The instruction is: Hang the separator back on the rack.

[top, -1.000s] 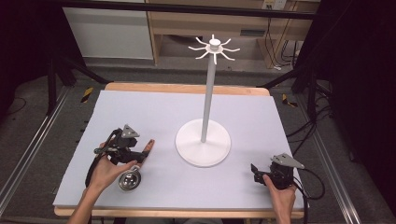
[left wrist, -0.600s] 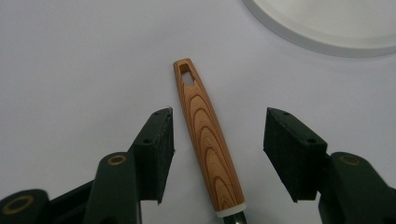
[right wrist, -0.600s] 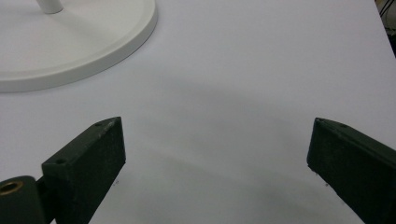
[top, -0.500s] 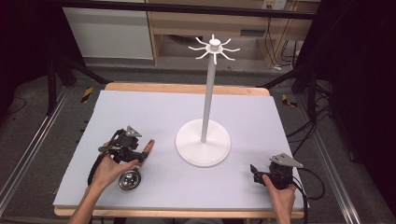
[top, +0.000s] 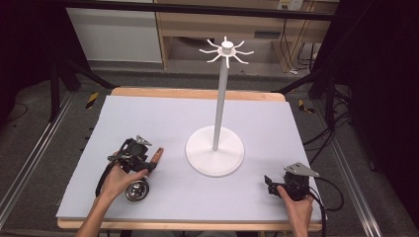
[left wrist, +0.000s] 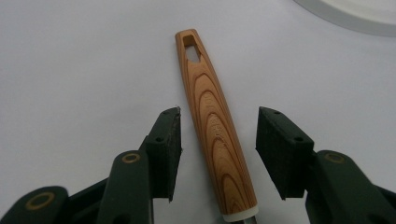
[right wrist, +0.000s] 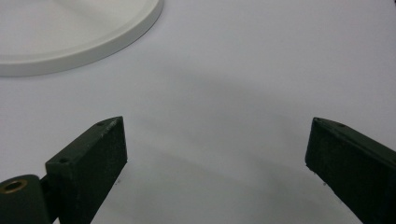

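Left gripper (top: pixel 144 165) lay low over the mat (top: pixel 148 118) at front left, its jaws straddling the wooden handle (left wrist: pixel 215 126) of a ladle (top: pixel 138 187). Jaws had just been closing; in the left gripper view both pads (left wrist: pixel 170 149) stood clear of the handle, a gap either side. Ladle bowl rested on the mat beside the left hand (top: pixel 118 180). White stand (top: pixel 215 150) stood mid-mat. Right gripper (top: pixel 271 183) sat at front right, jaws wide, nothing between them
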Available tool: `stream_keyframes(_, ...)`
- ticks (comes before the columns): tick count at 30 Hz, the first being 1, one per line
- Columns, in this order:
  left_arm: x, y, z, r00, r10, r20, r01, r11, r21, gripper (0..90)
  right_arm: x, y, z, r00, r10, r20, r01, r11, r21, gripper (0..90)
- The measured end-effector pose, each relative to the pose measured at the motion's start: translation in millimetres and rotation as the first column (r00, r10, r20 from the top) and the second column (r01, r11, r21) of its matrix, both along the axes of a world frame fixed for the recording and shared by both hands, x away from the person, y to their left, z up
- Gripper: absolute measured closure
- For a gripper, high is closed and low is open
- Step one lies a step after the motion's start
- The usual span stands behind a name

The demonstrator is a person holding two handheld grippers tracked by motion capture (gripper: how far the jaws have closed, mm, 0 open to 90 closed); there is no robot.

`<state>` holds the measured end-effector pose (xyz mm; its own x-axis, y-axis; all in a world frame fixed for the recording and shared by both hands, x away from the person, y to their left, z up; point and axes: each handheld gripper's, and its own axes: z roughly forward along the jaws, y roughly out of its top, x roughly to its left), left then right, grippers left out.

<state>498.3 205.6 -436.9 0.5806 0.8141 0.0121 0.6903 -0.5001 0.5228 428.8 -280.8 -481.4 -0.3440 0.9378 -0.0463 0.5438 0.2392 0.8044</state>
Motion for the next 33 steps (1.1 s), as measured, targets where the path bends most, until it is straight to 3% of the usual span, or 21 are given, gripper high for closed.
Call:
stream_keyframes(2, 1.6, -1.4, -2.2, 0.9999, 0.001, -0.010, -0.001, 0.9998, 0.021, 50.7, 0.7, 1.4, -0.8, 0.9999, 0.006, -0.014, -0.006, 1.0000, 0.001, 6.5)
stream_keyframes(5, 3.8, -1.9, -5.2, 0.9997, 0.011, -0.020, -0.011, 0.9997, 0.020, 52.2, 1.4, 1.4, -1.2, 0.9997, 0.009, -0.024, -0.009, 1.0000, -0.001, 6.5)
stream_keyframes(13, 4.6, -5.9, -13.9, 0.9989, 0.010, -0.046, -0.008, 0.9986, 0.053, 57.5, 0.9, 1.3, -0.9, 0.9996, 0.013, -0.023, -0.013, 0.9999, 0.005, 6.5)
stream_keyframes(23, 6.8, -6.8, -15.5, 0.9970, 0.023, -0.073, -0.019, 0.9982, 0.057, 60.6, 1.6, 2.0, -2.0, 0.9995, 0.015, -0.026, -0.015, 0.9999, 0.001, 6.6)
stream_keyframes(33, 0.8, -3.1, -14.0, 0.9953, -0.006, -0.097, 0.011, 0.9987, 0.050, 67.0, 2.3, 1.8, -2.3, 0.9993, 0.019, -0.032, -0.019, 0.9998, -0.001, 6.6)
